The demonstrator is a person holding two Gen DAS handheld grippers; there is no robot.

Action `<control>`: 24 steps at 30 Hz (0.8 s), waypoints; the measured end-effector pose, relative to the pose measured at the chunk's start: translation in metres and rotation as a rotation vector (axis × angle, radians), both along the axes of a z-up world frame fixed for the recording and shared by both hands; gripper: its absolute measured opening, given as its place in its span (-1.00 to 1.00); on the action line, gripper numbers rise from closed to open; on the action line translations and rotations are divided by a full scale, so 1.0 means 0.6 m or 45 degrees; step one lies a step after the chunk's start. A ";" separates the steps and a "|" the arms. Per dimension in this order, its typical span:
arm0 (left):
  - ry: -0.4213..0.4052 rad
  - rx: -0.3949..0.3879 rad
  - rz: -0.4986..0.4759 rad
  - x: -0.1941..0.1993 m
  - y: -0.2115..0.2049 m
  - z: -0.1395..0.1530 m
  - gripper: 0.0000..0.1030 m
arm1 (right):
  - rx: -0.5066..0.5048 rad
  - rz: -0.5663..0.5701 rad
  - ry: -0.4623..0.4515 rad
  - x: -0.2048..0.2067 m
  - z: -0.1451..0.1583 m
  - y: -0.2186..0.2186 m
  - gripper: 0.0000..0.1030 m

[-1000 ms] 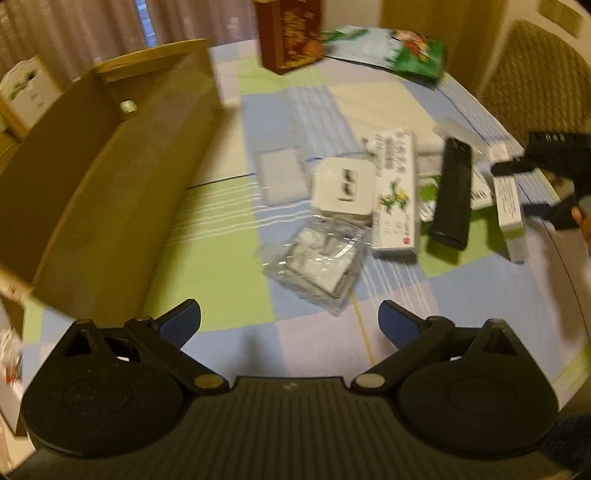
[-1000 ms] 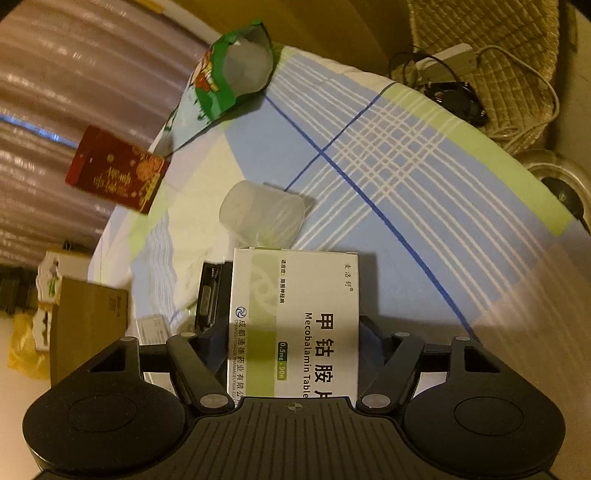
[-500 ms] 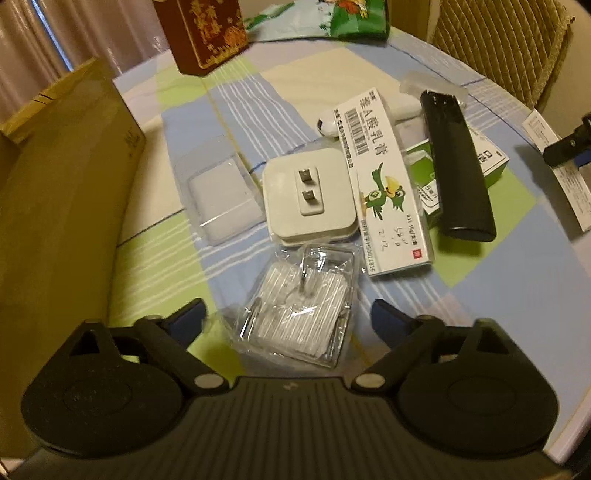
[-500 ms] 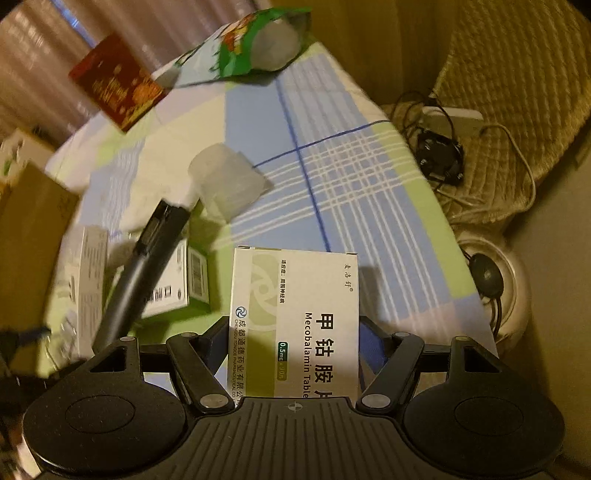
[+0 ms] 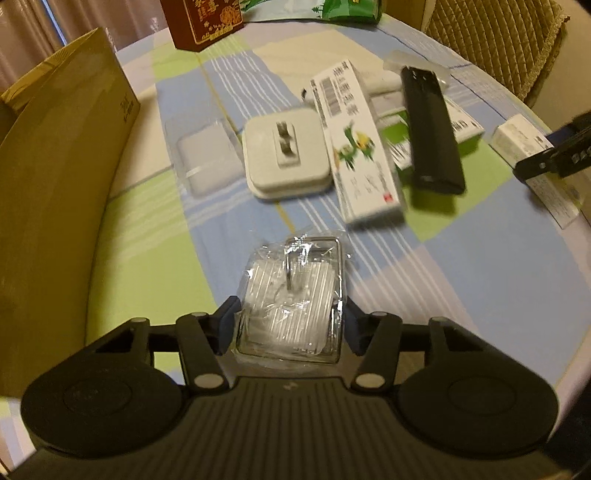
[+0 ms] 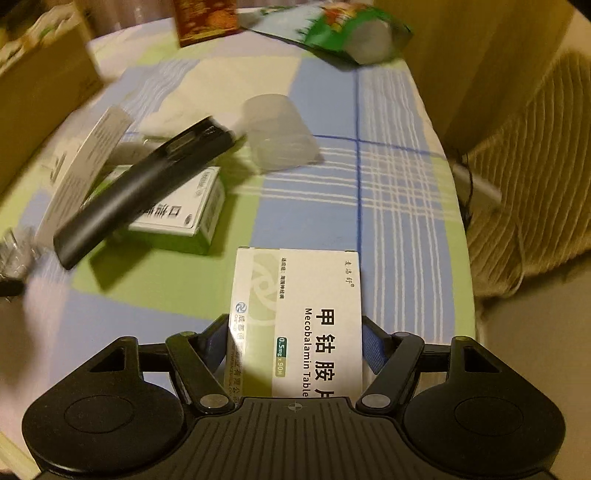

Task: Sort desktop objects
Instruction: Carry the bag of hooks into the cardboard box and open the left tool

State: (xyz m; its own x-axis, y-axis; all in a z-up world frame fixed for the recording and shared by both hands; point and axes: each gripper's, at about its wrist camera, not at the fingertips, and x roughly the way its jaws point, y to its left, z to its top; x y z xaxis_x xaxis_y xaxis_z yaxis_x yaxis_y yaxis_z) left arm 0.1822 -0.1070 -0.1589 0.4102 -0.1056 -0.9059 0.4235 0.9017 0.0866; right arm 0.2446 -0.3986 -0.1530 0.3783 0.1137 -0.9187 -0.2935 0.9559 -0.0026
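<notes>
Left gripper [image 5: 290, 317]: jaws closing on the clear plastic packet [image 5: 293, 295], a blue pad at each of its sides; packet lies on the bench [image 5: 461, 266].
Right gripper [image 6: 295, 339]: jaws partly closed, gripping the white medicine box [image 6: 299, 317] by its two sides; box held above the checked cloth.
Cardboard box [image 5: 51, 206]: at the bench's left edge, beside the left gripper.
Middle of bench: white square plug [image 5: 286, 155], clear tray [image 5: 207, 157] just left of it, long white carton [image 5: 356, 147] touching its right side.
Black remote [image 5: 430, 129]: rests tilted on a green and white box [image 6: 184, 206].
Far edge: red box [image 5: 203, 18] and green bag [image 6: 347, 33].
</notes>
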 end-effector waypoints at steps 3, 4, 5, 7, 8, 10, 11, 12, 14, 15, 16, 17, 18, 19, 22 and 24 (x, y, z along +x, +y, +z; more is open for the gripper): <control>0.012 -0.009 -0.004 -0.018 0.001 0.005 -0.01 | -0.002 -0.025 0.005 -0.006 -0.002 0.001 0.36; 0.016 -0.015 -0.006 -0.023 0.002 0.008 -0.01 | 0.006 -0.043 0.013 -0.006 -0.001 -0.001 0.36; 0.014 -0.029 -0.006 -0.027 0.006 0.013 -0.02 | 0.025 -0.072 0.029 -0.007 0.001 -0.003 0.36; -0.001 -0.059 -0.014 -0.035 0.014 0.028 -0.02 | 0.076 -0.143 0.061 -0.010 0.007 -0.009 0.36; -0.014 -0.076 -0.021 -0.039 0.019 0.038 -0.02 | 0.105 -0.183 0.077 -0.012 0.012 -0.012 0.36; -0.037 -0.122 -0.042 -0.043 0.032 0.061 -0.02 | 0.145 -0.261 0.088 -0.017 0.021 -0.014 0.36; -0.048 -0.145 -0.052 -0.044 0.038 0.073 -0.02 | 0.168 -0.303 0.093 -0.020 0.026 -0.015 0.36; -0.060 -0.167 -0.063 -0.046 0.045 0.084 -0.02 | 0.187 -0.340 0.097 -0.023 0.031 -0.013 0.36; -0.086 -0.196 -0.100 -0.046 0.060 0.107 -0.02 | 0.215 -0.395 0.112 -0.031 0.041 -0.003 0.36; -0.103 -0.208 -0.122 -0.047 0.068 0.120 -0.02 | 0.229 -0.422 0.119 -0.035 0.046 0.003 0.36; -0.120 -0.216 -0.139 -0.049 0.076 0.131 -0.02 | 0.242 -0.439 0.125 -0.036 0.051 0.011 0.36; -0.141 -0.223 -0.151 -0.050 0.087 0.144 -0.02 | 0.253 -0.452 0.128 -0.038 0.056 0.021 0.36; -0.157 -0.234 -0.154 -0.050 0.101 0.156 -0.02 | 0.264 -0.461 0.124 -0.039 0.063 0.030 0.36; -0.174 -0.245 -0.156 -0.050 0.116 0.168 -0.02 | 0.276 -0.470 0.121 -0.040 0.069 0.039 0.36; -0.221 -0.273 -0.129 -0.047 0.168 0.203 -0.02 | 0.312 -0.491 0.093 -0.036 0.094 0.072 0.36; -0.259 -0.285 -0.119 -0.045 0.206 0.227 -0.02 | 0.326 -0.499 0.074 -0.034 0.109 0.094 0.36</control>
